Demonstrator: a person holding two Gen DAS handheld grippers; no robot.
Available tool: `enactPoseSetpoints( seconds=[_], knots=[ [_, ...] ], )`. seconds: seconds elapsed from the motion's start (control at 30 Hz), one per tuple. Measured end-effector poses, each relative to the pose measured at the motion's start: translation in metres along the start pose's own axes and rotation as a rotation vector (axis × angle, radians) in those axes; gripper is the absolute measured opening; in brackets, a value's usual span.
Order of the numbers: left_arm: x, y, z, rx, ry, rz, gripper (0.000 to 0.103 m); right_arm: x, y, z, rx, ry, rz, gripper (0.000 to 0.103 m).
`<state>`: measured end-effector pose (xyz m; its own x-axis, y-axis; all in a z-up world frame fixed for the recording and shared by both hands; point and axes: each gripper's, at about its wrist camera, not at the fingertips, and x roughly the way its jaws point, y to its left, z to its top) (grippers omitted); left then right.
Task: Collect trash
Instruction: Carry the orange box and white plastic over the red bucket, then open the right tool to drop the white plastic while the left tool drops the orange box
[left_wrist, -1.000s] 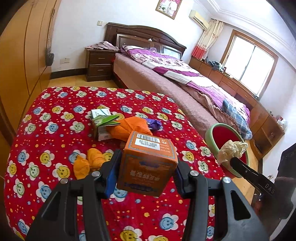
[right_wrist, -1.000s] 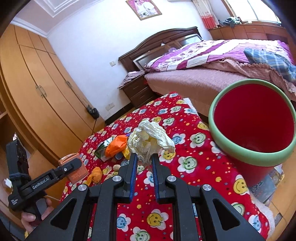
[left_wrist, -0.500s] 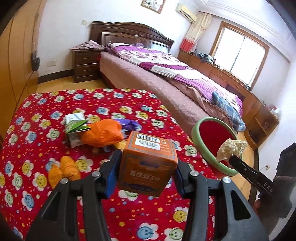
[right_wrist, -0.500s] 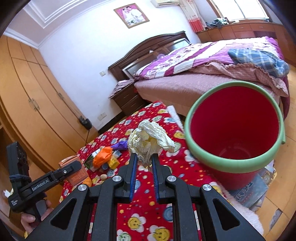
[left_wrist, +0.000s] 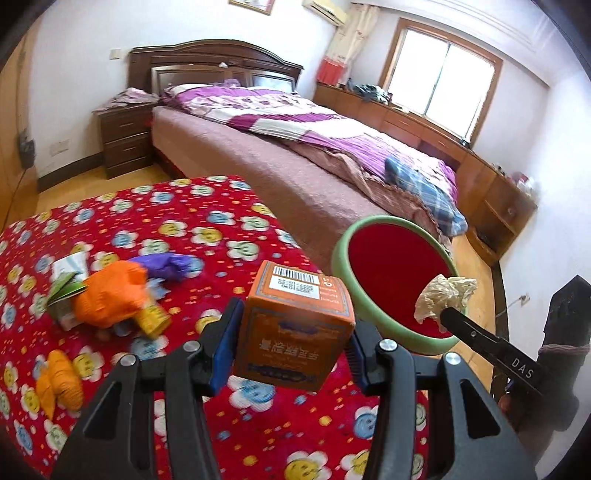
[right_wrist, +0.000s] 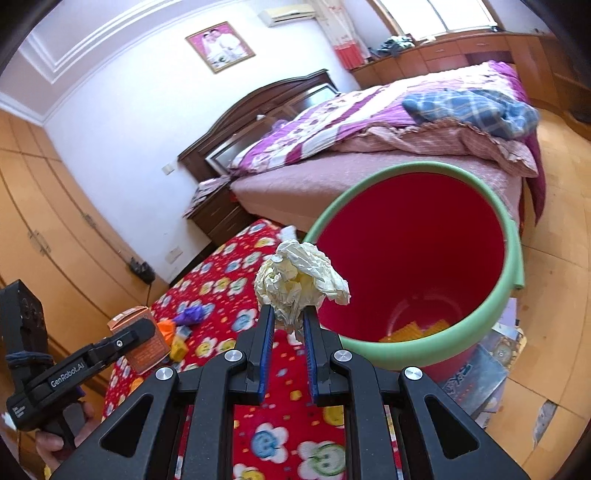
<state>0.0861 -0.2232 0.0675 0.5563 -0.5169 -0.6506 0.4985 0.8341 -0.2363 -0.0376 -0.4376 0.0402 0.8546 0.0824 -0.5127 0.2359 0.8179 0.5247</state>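
- Now the left gripper clamps an orange box between its blue pads, above the red flowered cloth.
- Beside it, the right gripper pinches a crumpled paper wad, held near the green rim of the red bin.
- Orange and purple scraps lie on the cloth.

Left gripper fingers clamped half-wide, angled downward, right gripper fingers pinched nearly together
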Motion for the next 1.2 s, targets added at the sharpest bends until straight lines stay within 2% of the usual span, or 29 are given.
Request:
enactPoseSetpoints(
  seconds=[0.4,0.57,0.77,0.87,1.07,1.17,1.2],
  knots=[
    [0.048,-0.043,0.011,0.070,0.054,-0.060,0.052,0.002,-0.047,0.010,0.062,-0.026,-0.120,0.020],
    [0.059,-0.057,0.014,0.098,0.060,-0.077,0.052,0.003,-0.056,0.014,0.071,-0.029,-0.138,0.032],
    [0.069,-0.075,0.017,0.151,0.061,-0.089,0.052,0.000,-0.063,0.017,0.075,-0.043,-0.141,0.034],
    [0.078,-0.084,0.017,0.174,0.068,-0.098,0.052,-0.003,-0.067,0.017,0.084,-0.055,-0.145,0.039],
    [0.097,-0.097,0.017,0.195,0.116,-0.119,0.052,-0.006,-0.075,0.014,0.102,-0.062,-0.161,0.043],
    [0.102,-0.100,0.015,0.194,0.125,-0.125,0.068,-0.006,-0.078,0.012,0.112,-0.057,-0.163,0.043],
    [0.102,-0.101,0.014,0.193,0.121,-0.128,0.069,-0.006,-0.079,0.012,0.115,-0.059,-0.159,0.043]
  ],
)
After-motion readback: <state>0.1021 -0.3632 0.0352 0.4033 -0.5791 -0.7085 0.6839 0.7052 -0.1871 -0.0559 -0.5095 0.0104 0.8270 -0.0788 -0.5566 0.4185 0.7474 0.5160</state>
